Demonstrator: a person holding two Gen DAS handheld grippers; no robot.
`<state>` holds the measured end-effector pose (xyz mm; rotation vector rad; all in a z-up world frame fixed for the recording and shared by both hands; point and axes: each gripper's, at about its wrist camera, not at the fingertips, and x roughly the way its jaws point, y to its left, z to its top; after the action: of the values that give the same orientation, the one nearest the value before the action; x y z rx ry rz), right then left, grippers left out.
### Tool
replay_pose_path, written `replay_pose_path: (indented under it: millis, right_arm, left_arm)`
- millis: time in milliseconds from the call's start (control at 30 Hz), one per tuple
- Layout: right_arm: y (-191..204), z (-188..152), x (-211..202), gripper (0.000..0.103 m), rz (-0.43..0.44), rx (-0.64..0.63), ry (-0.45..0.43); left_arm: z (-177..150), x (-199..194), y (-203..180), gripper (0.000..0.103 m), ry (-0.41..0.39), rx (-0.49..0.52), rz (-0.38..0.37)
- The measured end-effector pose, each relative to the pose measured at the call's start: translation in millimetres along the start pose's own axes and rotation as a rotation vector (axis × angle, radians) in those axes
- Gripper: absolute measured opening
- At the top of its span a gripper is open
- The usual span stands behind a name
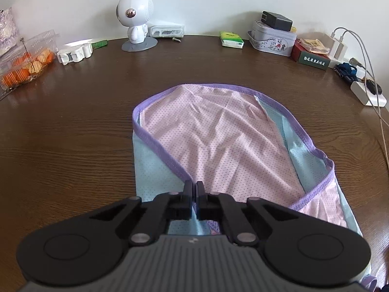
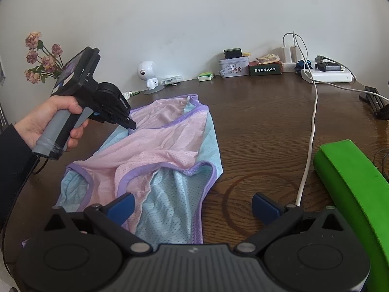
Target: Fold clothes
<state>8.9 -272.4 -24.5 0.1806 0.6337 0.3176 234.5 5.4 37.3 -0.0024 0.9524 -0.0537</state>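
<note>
In my left view, my left gripper [image 1: 194, 187] pinches the purple edge of the thin, floppy pink and blue mesh top [image 1: 218, 141] on the brown wooden table [image 1: 73, 126], and in my right view my right gripper [image 2: 193, 205] is wide open over its near edge, so I think the purple edge is best to hold.

Garment [image 1: 218, 143] spread mid-table [image 1: 73, 126], toy robot [image 1: 135, 22] and tin [image 1: 273, 40] behind along wall, box of oranges [image 1: 23, 63] far left, chargers [image 1: 340, 43] far right.
</note>
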Motion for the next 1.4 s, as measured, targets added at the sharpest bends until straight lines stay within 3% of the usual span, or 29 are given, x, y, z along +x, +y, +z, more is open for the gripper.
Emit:
replay_pose_path:
  millis: [167,433,600,633,667,700,733,767,833,1067,1233,1400]
  right_arm:
    - [0,0,-1,0.103,0.006,0.003,-0.001]
    - [1,-1,-1,0.103,0.007,-0.001,0.001]
    - [1,-1,0,0.103,0.01,-0.005,0.004]
    - [1,-1,0,0.103,0.009,-0.005,0.004]
    - [1,-1,0,0.103,0.008,-0.006,0.004]
    - [1,-1,0,0.103,0.007,-0.006,0.004]
    - [1,-1,0,0.103,0.005,-0.009,0.005]
    - [1,-2,0,0.103,0.003,-0.011,0.006]
    - [2,-2,1,0.103,0.002,-0.016,0.008]
    - [4,-2,2,0.103,-0.003,-0.026,0.013]
    - [11,-3,5,0.103,-0.032,-0.072,0.03]
    - [23,-4,11,0.103,-0.062,-0.163,0.063]
  left_arm:
    - [8,-23,18,0.002,-0.062,-0.049,-0.008]
    - [14,-50,79,0.002,-0.091,-0.112,-0.002]
    - [1,-42,100,0.003,-0.113,-0.135,0.026]
    - [-3,-42,102,0.012,-0.119,-0.137,0.035]
    - [-6,-42,105,0.038,-0.125,-0.14,0.045]
    - [-9,-42,108,0.058,-0.131,-0.142,0.054]
    - [-16,-48,110,0.093,-0.149,-0.152,0.053]
    - [-26,-60,111,0.103,-0.183,-0.164,0.043]
    - [-45,-83,105,0.103,-0.244,-0.154,0.0]
    - [-146,-118,82,0.103,-0.222,-0.103,-0.084]
    - [-187,-113,50,0.103,-0.222,0.085,0.017]
    - [-197,-113,46,0.102,-0.253,0.097,0.028]
